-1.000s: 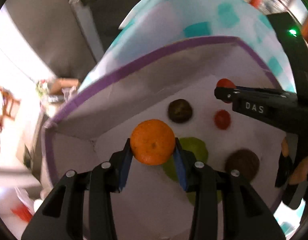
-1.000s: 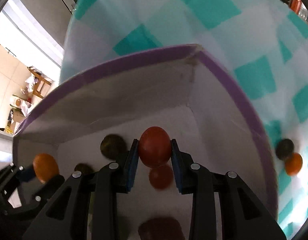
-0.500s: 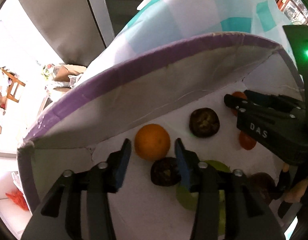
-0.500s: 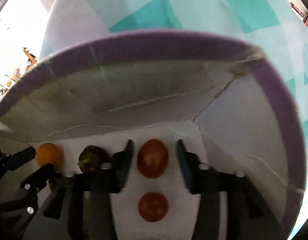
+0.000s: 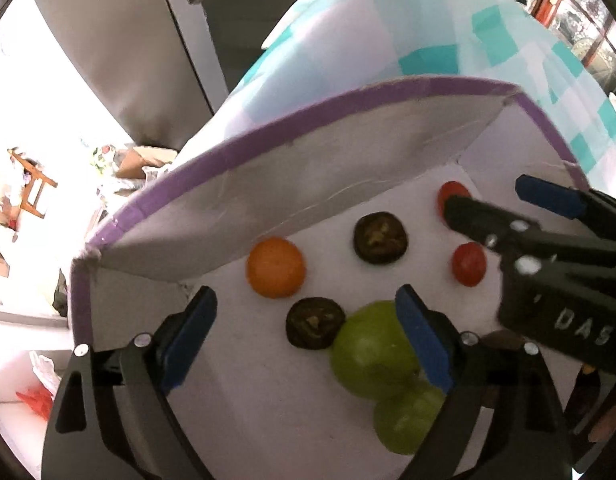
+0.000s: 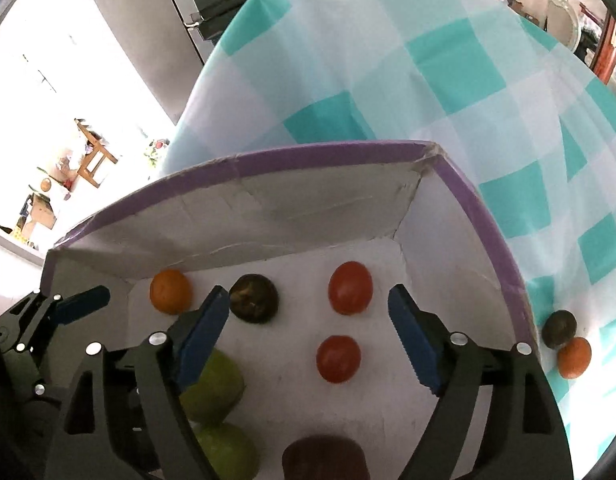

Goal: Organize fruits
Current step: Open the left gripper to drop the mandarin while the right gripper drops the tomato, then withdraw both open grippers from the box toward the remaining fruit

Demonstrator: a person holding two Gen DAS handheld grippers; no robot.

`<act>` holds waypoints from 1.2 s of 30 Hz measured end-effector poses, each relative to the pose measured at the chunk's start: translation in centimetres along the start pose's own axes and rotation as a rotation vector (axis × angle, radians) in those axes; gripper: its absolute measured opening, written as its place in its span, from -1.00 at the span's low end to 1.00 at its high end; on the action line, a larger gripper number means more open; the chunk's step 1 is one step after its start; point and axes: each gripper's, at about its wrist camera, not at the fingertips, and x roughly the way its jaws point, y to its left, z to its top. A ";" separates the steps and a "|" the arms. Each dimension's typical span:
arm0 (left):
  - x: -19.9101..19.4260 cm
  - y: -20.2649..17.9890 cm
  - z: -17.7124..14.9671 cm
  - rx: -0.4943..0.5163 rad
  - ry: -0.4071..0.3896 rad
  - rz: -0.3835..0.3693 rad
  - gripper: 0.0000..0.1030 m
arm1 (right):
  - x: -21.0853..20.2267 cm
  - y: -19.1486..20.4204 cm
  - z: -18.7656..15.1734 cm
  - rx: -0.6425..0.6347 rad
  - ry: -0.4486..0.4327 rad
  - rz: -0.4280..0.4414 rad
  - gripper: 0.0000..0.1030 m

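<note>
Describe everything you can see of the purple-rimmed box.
The box is an open-topped cardboard tray with a purple band along its rim and plain white, creased walls and floor. It sits on the checked tablecloth. On its floor lie an orange fruit, two red tomatoes, two dark wrinkled fruits, two green fruits touching each other, and a brown item at the near edge. Both grippers hang over it, jaws opening, gripping nothing.
</note>
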 end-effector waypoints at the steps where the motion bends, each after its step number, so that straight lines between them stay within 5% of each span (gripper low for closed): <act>1: -0.4 -0.4 0.0 0.012 -0.014 0.004 0.79 | -0.4 0.1 -0.4 0.006 -0.002 -0.006 0.59; 6: -2.7 -1.9 0.7 0.073 -0.092 0.009 0.80 | -4.6 -0.1 -0.2 0.055 -0.088 0.010 0.59; 16: -11.1 -7.1 -0.1 0.214 -0.202 -0.118 0.82 | -15.0 -3.5 -1.4 0.144 -0.229 -0.077 0.66; 24: -16.7 -8.3 -3.8 0.346 -0.261 -0.220 0.82 | -21.2 -5.6 -7.6 0.234 -0.269 -0.215 0.68; 36: -34.2 -6.1 -12.1 0.638 -0.499 -0.431 0.93 | -41.9 -2.3 -19.7 0.261 -0.460 -0.473 0.69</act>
